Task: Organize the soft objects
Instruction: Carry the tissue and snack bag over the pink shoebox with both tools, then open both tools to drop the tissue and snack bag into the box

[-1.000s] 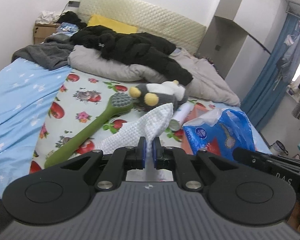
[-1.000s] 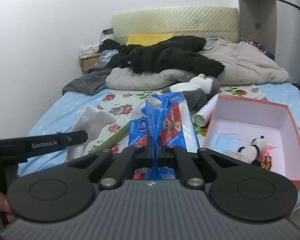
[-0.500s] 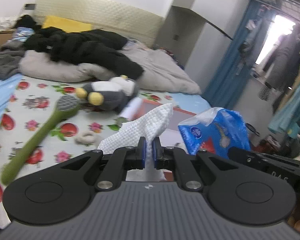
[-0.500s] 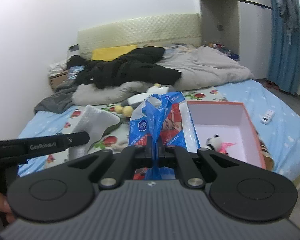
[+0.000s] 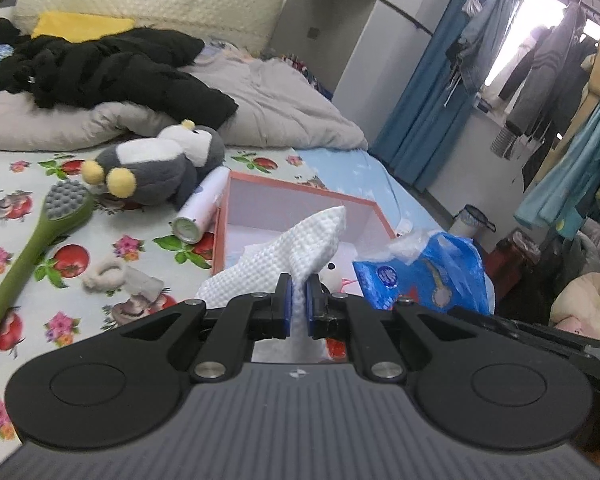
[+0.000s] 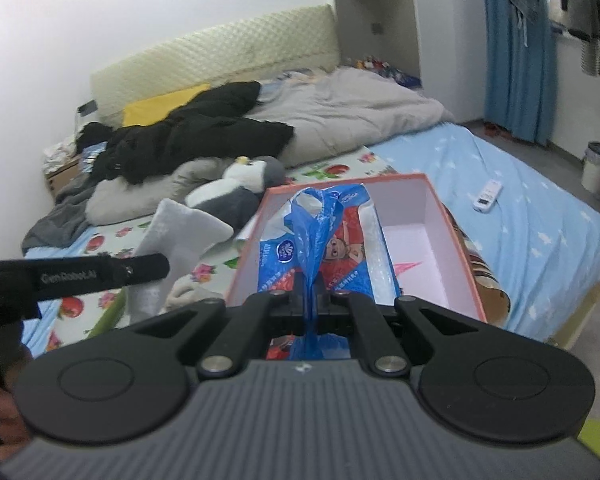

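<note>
Above the orange-rimmed cardboard box [image 6: 452, 240], the left gripper [image 5: 298, 306] pinches a white waffle-textured cloth [image 5: 300, 244]; the right gripper [image 6: 310, 300] clamps a blue plastic tissue pack [image 6: 320, 240].

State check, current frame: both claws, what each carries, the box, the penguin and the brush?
left claw: shut on white cloth
white cloth: pinched, held up in front of the box
right claw: shut on blue pack's handle
blue pack: hanging over the box
box: open, no lid on it
penguin: lying on the bed
brush: lying flat on the bed
</note>
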The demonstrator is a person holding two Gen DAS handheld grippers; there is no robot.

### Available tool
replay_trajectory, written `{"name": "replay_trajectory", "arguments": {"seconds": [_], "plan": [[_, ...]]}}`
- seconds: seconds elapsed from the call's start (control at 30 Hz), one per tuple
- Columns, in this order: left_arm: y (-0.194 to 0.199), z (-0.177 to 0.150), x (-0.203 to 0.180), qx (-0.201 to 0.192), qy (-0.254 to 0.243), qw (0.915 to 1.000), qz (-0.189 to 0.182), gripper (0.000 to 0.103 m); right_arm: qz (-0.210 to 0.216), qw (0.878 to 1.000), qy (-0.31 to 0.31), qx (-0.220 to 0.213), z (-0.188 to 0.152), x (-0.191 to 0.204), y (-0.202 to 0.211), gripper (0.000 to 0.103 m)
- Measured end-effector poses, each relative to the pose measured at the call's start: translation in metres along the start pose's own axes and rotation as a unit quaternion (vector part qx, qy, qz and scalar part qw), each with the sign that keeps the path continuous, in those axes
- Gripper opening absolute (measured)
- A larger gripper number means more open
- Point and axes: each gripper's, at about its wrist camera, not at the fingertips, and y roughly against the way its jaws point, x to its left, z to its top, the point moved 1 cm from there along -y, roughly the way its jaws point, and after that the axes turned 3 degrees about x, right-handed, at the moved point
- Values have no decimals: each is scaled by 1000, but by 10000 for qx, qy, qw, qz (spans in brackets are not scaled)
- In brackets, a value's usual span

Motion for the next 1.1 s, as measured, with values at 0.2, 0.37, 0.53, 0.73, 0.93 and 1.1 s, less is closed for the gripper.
{"name": "replay_trajectory", "arguments": {"seconds": [0.2, 0.37, 0.53, 0.73, 0.93, 1.1], "plan": [[-63, 25, -8, 300, -54, 9995, -28, 9, -122, 9996, -157, 200, 16, -30, -36, 5], [-118, 41, -12, 576, -154, 9982, -1, 9, -202, 9989, -229, 358, 28, -49, -74, 5], [-167, 49, -8, 853, -213, 9961, 77, 9, -172, 9977, -305, 584, 34, -61, -114, 5], [-212, 52, -1, 1090, -277, 9935, 169, 9, -234, 9954, -338, 865, 31, -72, -154, 6], [-230, 47, 5, 1260, -228, 9916, 170, 9, -236, 9931, -420, 1073, 24, -80, -171, 7], [-231, 42, 3, 1456, -257, 9889, 109, 35, -214, 9901, -550, 1277, 25, -86, -175, 14]]}}
